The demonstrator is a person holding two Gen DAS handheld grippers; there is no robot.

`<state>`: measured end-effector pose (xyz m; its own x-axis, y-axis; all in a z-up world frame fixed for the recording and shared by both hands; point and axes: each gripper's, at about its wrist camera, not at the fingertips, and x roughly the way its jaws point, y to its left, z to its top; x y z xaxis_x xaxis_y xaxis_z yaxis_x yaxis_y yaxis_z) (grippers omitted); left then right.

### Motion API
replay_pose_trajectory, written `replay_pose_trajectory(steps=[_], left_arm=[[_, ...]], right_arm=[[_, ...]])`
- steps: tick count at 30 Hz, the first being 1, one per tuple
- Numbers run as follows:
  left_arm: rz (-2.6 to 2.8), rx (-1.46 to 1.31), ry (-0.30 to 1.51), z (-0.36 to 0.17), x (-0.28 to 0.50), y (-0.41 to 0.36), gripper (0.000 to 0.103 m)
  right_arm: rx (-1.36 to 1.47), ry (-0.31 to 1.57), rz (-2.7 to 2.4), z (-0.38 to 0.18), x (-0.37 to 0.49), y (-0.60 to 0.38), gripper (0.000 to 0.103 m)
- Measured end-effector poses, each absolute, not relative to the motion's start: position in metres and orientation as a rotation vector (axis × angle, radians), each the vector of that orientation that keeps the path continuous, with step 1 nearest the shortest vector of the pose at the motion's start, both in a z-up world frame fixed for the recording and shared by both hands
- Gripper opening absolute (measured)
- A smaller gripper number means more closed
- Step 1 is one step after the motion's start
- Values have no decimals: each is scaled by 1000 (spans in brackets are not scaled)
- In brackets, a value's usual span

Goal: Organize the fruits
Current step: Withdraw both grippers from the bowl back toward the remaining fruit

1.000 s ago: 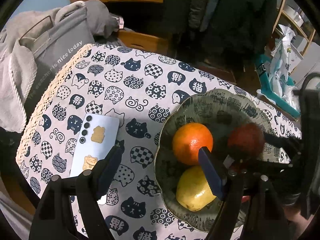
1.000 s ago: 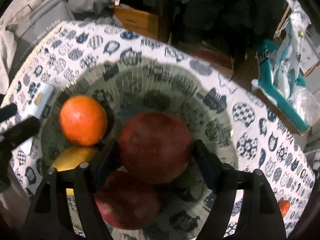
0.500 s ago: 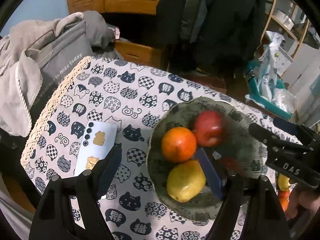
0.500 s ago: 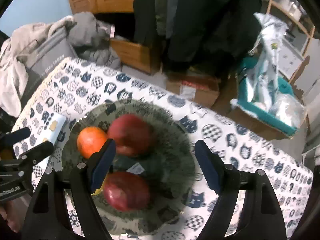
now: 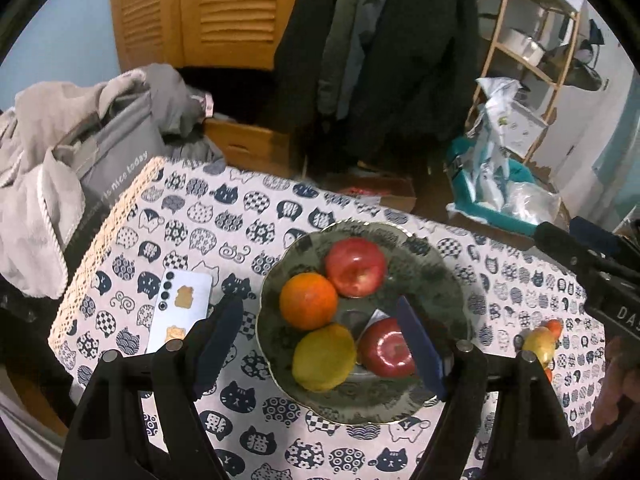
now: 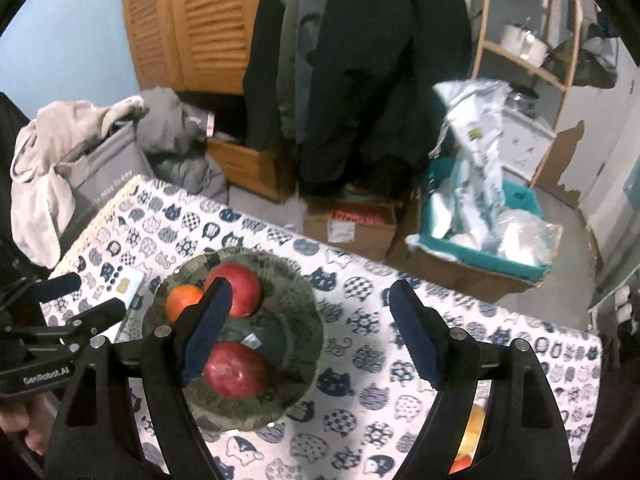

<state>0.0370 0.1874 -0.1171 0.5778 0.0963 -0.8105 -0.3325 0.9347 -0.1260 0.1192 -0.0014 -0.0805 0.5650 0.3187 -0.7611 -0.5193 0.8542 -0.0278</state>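
A dark patterned bowl (image 5: 448, 280) sits on the cat-print tablecloth and holds an orange (image 5: 308, 306), a yellow lemon (image 5: 323, 357) and two red apples (image 5: 355, 267) (image 5: 386, 350). My left gripper (image 5: 320, 344) is open and empty, raised above the bowl's near side. My right gripper (image 6: 310, 330) is open and empty, raised above the bowl (image 6: 304, 320), where the far apple (image 6: 240, 294), the near apple (image 6: 236, 368) and the orange (image 6: 182, 300) show. A small yellow-orange fruit (image 5: 540, 342) lies on the cloth to the right, and also shows low in the right wrist view (image 6: 472, 424).
A white phone (image 5: 180, 316) lies on the cloth left of the bowl. A grey bag with clothes (image 5: 100, 152) stands past the table's left edge. Cardboard boxes (image 6: 352, 226), a teal bin with bags (image 6: 480, 216) and hanging coats (image 5: 380, 40) are beyond the far edge.
My right gripper opened, left the red apple in the bowl and rose away. My left gripper also pulled back and up, so the whole bowl shows.
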Motion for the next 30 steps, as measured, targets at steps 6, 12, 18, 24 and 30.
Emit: replay_pose_trajectory(steps=[6,12,18,24,30], left_arm=[[218,-257,894,-101,28,172,85],[174,-226,862,-83,20,152,85],[137,-201,837,-70,14,134,86],[102,-176,831,-65,13,115,87],[63,-153,840,-64,18,93,87]], right_arm=[[-265,794,480,-56,101,-28,81],[-252,777,462,-42,84,-59,81],[-242,767,449,-33,70,-87,81],[-213,767,430,-27,59,-119,81],[-182,778,399,-27,56,-149,81]])
